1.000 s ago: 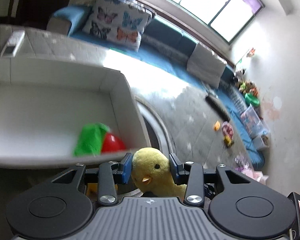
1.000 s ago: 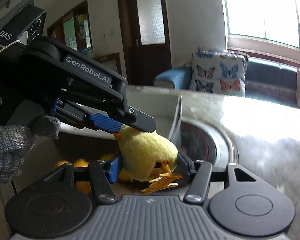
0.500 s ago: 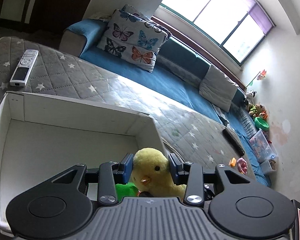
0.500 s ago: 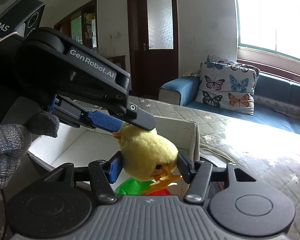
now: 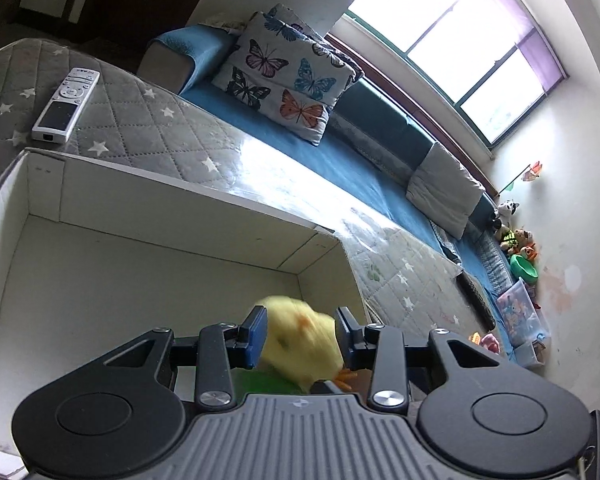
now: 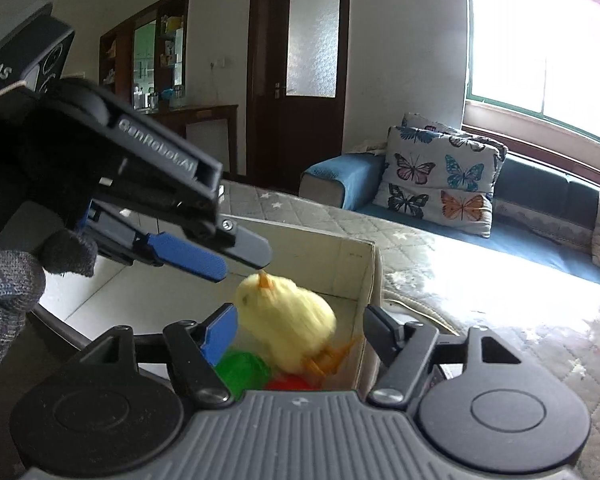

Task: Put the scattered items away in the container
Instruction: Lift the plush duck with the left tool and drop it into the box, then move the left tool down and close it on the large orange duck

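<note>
A yellow plush chick (image 6: 288, 320) hangs blurred in the air over the near right corner of the white cardboard box (image 6: 364, 276), beak up. It sits between the fingers of my right gripper (image 6: 300, 324), whose jaws are opening, with a gap on the right side. My left gripper (image 6: 244, 260) reaches in from the left just above the chick; its jaws are closing with nothing between them. In the left wrist view the chick (image 5: 300, 340) shows beyond my left gripper (image 5: 300, 332). A green item (image 6: 242, 372) and a red one (image 6: 292, 384) lie in the box (image 5: 180, 196).
A white remote (image 5: 66, 106) lies on the grey quilted table cover (image 5: 148, 120) behind the box. A blue sofa with a butterfly pillow (image 5: 284, 80) runs along the window. Toys and bins (image 5: 520, 264) crowd the far right corner. A gloved hand (image 6: 4, 288) holds the left gripper.
Both grippers moved over the box. The right jaws opened and the chick slipped out of both grips, tipping beak-up and dropping below the left fingertips.
</note>
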The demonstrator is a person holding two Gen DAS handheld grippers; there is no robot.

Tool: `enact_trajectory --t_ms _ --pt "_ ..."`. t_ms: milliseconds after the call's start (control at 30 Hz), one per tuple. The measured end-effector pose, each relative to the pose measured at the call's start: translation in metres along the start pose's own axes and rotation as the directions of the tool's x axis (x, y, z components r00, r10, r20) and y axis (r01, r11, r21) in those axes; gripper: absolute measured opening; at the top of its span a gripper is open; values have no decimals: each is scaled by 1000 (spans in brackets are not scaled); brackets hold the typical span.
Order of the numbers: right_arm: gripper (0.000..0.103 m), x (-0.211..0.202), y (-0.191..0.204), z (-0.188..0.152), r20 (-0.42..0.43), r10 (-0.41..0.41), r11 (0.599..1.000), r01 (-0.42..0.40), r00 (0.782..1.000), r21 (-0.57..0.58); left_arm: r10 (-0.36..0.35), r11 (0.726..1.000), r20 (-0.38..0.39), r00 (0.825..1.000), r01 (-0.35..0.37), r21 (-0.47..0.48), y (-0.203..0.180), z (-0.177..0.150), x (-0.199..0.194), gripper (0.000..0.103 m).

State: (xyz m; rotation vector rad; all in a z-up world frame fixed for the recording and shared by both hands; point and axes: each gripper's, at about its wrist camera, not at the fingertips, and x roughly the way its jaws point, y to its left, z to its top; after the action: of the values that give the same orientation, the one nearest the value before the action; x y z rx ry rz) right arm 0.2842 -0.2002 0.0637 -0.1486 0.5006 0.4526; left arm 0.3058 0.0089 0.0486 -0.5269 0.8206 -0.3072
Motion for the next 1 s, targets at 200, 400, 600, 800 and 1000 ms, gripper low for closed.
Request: enact_trajectory --t_ms 200,400,600,800,1000 --pt "73 -16 4 -6 3 3 1000 -3 1000 -3 12 1000 -4 1000 -12 27 -6 -9 -13 39" --pt "81 -43 7 -17 13 26 999 -26 1000 22 16 997 -3 1000 -15 78 -18 -28 -31 39" --pt "92 -74 20 -35 20 52 998 -52 998 20 20 994 2 1000 -20 106 -21 -50 -52 39" --pt "103 -92 33 -49 11 59 998 -59 998 -3 31 992 -5 999 -31 126 -20 -71 -68 39" --pt "103 -99 42 -53 3 92 996 -92 996 -4 57 988 -10 998 -55 147 -19 -89 -76 39"
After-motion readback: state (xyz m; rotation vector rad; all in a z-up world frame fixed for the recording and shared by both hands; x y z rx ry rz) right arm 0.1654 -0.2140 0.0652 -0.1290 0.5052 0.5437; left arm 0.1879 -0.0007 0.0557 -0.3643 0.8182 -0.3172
